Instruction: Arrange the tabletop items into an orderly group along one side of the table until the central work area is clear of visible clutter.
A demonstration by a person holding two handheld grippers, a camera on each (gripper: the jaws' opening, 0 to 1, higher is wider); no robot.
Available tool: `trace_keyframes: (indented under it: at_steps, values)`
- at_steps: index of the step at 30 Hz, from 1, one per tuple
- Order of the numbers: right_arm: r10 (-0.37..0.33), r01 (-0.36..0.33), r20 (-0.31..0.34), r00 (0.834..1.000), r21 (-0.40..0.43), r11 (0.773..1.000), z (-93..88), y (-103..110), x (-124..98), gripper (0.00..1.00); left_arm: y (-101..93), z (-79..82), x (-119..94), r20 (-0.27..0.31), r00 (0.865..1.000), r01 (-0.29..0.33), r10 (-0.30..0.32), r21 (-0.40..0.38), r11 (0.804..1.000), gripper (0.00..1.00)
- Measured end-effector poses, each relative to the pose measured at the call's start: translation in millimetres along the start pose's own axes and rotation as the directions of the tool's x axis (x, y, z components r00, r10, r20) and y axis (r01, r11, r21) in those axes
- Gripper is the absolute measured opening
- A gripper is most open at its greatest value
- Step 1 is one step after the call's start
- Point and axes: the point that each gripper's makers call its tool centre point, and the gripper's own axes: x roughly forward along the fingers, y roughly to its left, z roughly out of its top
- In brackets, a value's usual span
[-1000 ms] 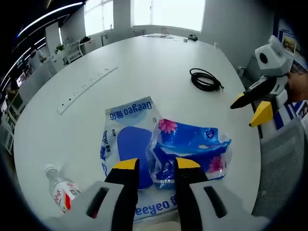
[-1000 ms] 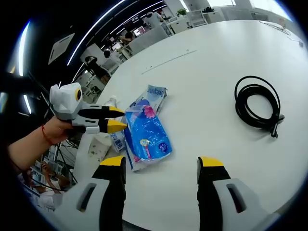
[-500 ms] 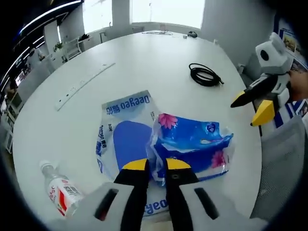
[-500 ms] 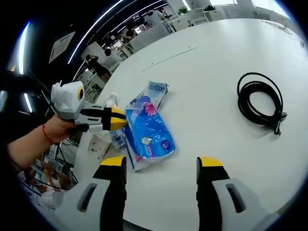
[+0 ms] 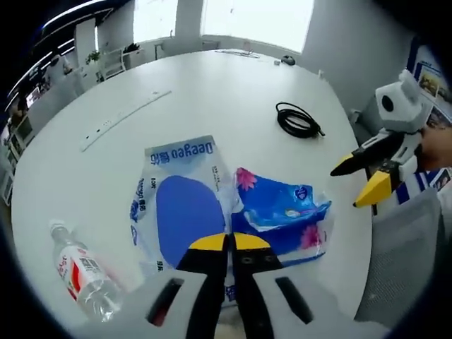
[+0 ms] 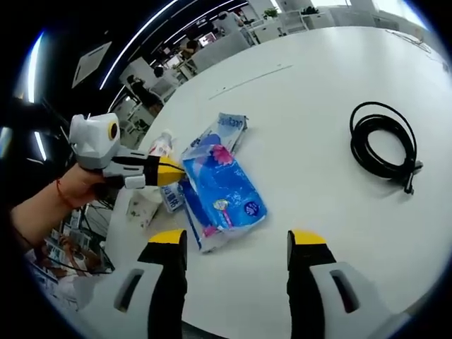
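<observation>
Crinkled blue floral tissue pack (image 5: 282, 215), flat on table (image 5: 212, 92)

Daylight is pouring through blown-out windows (image 5: 258, 18), brightening the white bench (image 5: 212, 92). Fisheye distortion is bending the edges, and shadows are staying soft.

I'm looking at an open-plan office: a large white oval meeting table (image 5: 212, 92) with a built-in power strip (image 5: 123, 119), rows of desks (image 6: 212, 53) beyond, linear ceiling lights (image 6: 148, 28), bright windows (image 5: 258, 21).
</observation>
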Motion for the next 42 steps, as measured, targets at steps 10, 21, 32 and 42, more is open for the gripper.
trace_keyframes:
  at_steps: [10, 21, 32, 42]
  values:
    - [0.003, -0.003, -0.028, 1.000, -0.005, 1.000, -10.6, 8, 6, 0.50, -4.3, 1.3, -6, 0.036, 0.999, -0.009, 0.011, -0.078, 0.997, 0.00]
    - [0.009, -0.009, -0.062, 0.998, 0.010, 1.000, -19.2, 17, 22, 0.35, -7.6, -0.6, -11, 0.068, 0.998, -0.006, 0.018, -0.171, 0.985, 0.00]
    - [-0.019, 0.019, -0.079, 0.997, 0.002, 1.000, -22.2, 9, 30, 0.12, -10.1, -0.9, -17, 0.089, 0.996, 0.001, 0.018, -0.212, 0.977, 0.00]
    - [-0.023, 0.024, -0.069, 0.997, 0.010, 1.000, -13.8, 7, 26, 0.00, -15.0, 2.0, -26, 0.110, 0.994, 0.005, 0.020, -0.225, 0.974, 0.00]
